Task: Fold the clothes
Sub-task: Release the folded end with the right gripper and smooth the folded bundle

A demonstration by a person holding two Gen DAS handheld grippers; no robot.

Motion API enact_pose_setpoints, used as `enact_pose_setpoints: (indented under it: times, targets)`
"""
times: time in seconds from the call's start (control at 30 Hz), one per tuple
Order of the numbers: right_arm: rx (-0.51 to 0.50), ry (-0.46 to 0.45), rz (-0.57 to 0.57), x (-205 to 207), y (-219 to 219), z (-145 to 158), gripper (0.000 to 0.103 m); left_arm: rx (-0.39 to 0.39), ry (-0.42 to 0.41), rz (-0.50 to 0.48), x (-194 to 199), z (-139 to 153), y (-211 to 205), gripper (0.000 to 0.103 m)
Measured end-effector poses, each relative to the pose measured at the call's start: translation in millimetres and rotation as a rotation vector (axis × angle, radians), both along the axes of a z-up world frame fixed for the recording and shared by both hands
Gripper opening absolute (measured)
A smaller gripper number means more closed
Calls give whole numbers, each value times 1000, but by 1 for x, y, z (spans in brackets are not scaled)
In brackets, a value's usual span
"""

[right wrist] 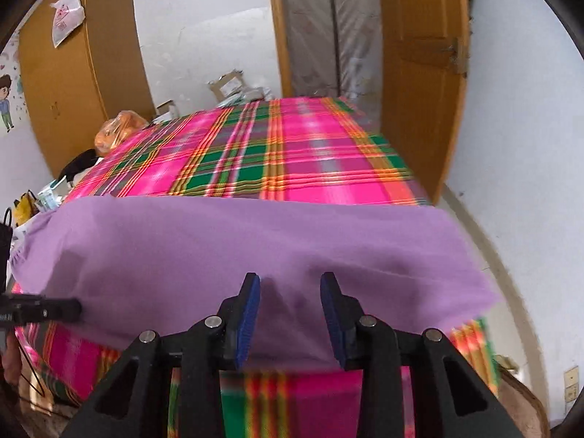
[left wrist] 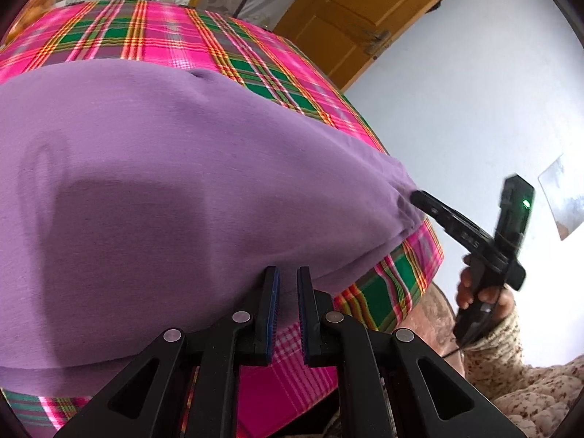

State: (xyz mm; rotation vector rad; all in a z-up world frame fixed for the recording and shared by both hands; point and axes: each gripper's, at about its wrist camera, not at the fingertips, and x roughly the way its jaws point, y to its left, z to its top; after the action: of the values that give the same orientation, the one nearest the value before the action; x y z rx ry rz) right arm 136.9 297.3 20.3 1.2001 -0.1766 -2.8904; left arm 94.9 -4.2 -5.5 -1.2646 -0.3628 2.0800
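The purple garment (left wrist: pixel 153 197) lies spread on the plaid-covered bed (right wrist: pixel 277 160), its near hem at the bed's edge. The left gripper (left wrist: pixel 288 273) pinches that hem between nearly closed jaws; the right gripper (right wrist: pixel 290 281) stands parted around cloth, seemingly not clamped. A one-sided lift could skew the fold. Bare plaid beyond leaves room

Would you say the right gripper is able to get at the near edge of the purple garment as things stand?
Probably yes: the right gripper is open with the purple garment edge already between its fingers, and nothing lies in between.
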Motion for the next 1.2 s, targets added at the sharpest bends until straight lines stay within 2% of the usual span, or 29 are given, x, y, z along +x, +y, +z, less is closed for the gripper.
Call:
enact_pose_setpoints:
  times: [0.07, 0.13, 0.23, 0.4, 0.53, 0.6, 0.73, 1.2]
  targets:
    - [-37, -43, 18, -14, -8, -11, 36, 1, 5, 5, 2, 0, -5, 10]
    - [-22, -71, 29, -9, -17, -20, 36, 5, 7, 17, 2, 0, -12, 10]
    - [70, -53, 44, 9, -36, -19, 37, 16, 7, 48, 1, 0, -26, 10]
    - [158, -92, 96, 19, -55, -15, 36, 18, 23, 111, -6, 3, -47, 10]
    - [34, -37, 170, 9, -67, 2, 36, 19, 14, 193, -9, 2, -74, 10]
    - [36, -39, 226, 2, -82, 1, 36, 20, 5, 229, -8, -1, -86, 10]
    - [19, -110, 324, -9, -113, -17, 36, 21, -4, 290, -1, -6, -107, 10]
    - [81, -103, 395, 14, -141, -16, 38, 51, -17, 413, 0, -12, -156, 10]
